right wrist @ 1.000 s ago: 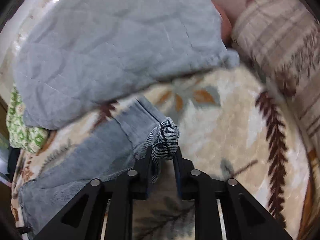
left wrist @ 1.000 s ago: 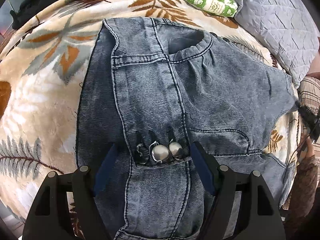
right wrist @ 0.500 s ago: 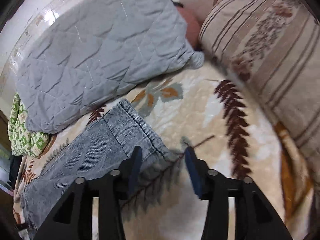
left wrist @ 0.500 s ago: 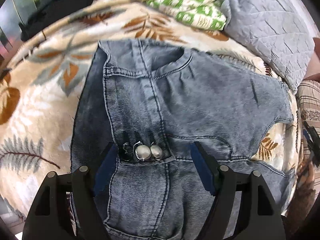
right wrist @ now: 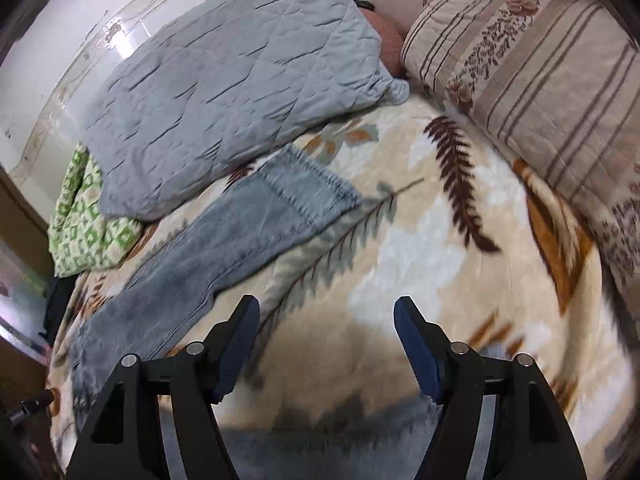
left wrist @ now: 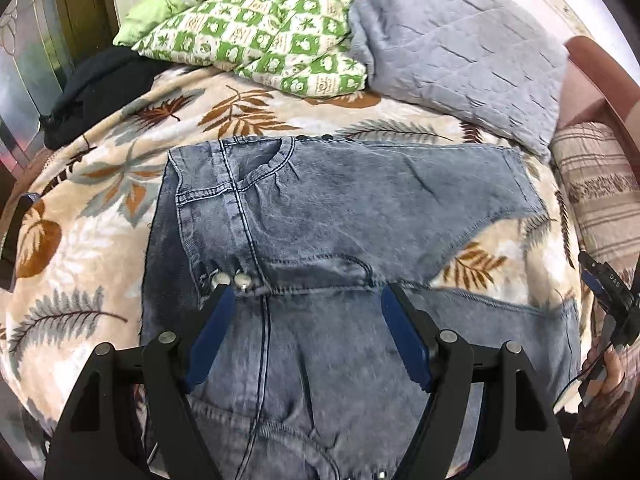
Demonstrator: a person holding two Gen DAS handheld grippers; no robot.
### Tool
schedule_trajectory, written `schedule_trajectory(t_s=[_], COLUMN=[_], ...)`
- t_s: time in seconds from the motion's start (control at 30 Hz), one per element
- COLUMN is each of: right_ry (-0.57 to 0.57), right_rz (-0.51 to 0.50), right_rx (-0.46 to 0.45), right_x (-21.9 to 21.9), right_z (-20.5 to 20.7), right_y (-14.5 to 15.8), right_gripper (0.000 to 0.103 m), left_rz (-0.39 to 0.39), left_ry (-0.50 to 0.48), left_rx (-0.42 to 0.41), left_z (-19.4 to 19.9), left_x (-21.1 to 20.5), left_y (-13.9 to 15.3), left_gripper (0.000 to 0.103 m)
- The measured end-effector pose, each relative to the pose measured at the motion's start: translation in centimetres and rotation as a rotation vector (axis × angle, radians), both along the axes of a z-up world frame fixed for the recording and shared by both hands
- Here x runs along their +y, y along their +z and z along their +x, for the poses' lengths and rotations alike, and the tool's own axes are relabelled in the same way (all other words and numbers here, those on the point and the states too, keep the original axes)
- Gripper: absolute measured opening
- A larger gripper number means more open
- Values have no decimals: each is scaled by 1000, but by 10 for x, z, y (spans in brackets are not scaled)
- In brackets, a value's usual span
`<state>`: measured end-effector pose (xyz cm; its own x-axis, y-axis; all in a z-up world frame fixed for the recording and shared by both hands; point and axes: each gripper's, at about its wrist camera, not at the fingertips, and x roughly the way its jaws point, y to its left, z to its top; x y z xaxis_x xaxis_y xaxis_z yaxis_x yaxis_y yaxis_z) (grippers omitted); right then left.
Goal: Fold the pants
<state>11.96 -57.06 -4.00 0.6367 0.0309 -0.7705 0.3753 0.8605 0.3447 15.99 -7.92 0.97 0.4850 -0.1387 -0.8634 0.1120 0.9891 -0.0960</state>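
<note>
Faded blue denim pants [left wrist: 320, 220] lie folded on a leaf-patterned blanket [left wrist: 92, 216], waistband to the left, two metal buttons [left wrist: 232, 279] showing. My left gripper [left wrist: 304, 300] hovers above the pants, open, nothing between its blue pads. In the right wrist view one pant leg [right wrist: 256, 220] lies flat on the blanket [right wrist: 400, 264], its hem up toward the grey pillow. My right gripper [right wrist: 326, 312] hangs over bare blanket to the right of that leg, its jaws opening, nothing between them.
A grey quilted pillow [left wrist: 460, 36] and a green checked quilt [left wrist: 260, 20] lie beyond the pants. A striped beige pillow [right wrist: 540, 80] sits at the right. A black garment [left wrist: 96, 88] lies at the far left. A person's hand [left wrist: 604, 376] shows at the right edge.
My right gripper let go of the pant-leg hem, opened wide and pulled back; the leg now lies flat. My left gripper rose and drew back from the pants, staying open.
</note>
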Motion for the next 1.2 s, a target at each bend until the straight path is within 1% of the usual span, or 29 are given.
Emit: schedule_trajectory(t_s=[0.1, 0.23, 0.4, 0.53, 0.6, 0.7, 0.77, 0.97, 1.2], right_ry=[11, 35, 87, 89, 92, 97, 99, 91, 90], right_rz=[35, 52, -2, -23, -33, -50, -68, -77, -68], right_rx=[3, -1, -24, -54, -60, -69, -72, -73, -66], right_x=[11, 28, 55, 66, 71, 77, 80, 80, 78], right_z=[-18, -44, -80, -106, -116, -127, -134, -147, -147], right_y=[8, 26, 65, 95, 106, 121, 129, 138, 134], right_gripper=[72, 73, 74, 79, 80, 80, 81, 82, 82], left_rz=[-6, -23, -51, -77, -70, -27, -15, -27, 4], left_ry=[-2, -3, -29, -71, -90, -117, -132, -150, -160], left_rx=[-13, -40, -70, -72, -87, -106, -112, -136, -142], left_z=[-15, -31, -51, -67, -76, -87, -92, -101, -102], left_x=[4, 6, 4, -1, -3, -9, -11, -15, -20], left_y=[11, 24, 36, 42, 43, 43, 45, 54, 52], left_gripper=[76, 76, 76, 76, 76, 76, 76, 76, 76])
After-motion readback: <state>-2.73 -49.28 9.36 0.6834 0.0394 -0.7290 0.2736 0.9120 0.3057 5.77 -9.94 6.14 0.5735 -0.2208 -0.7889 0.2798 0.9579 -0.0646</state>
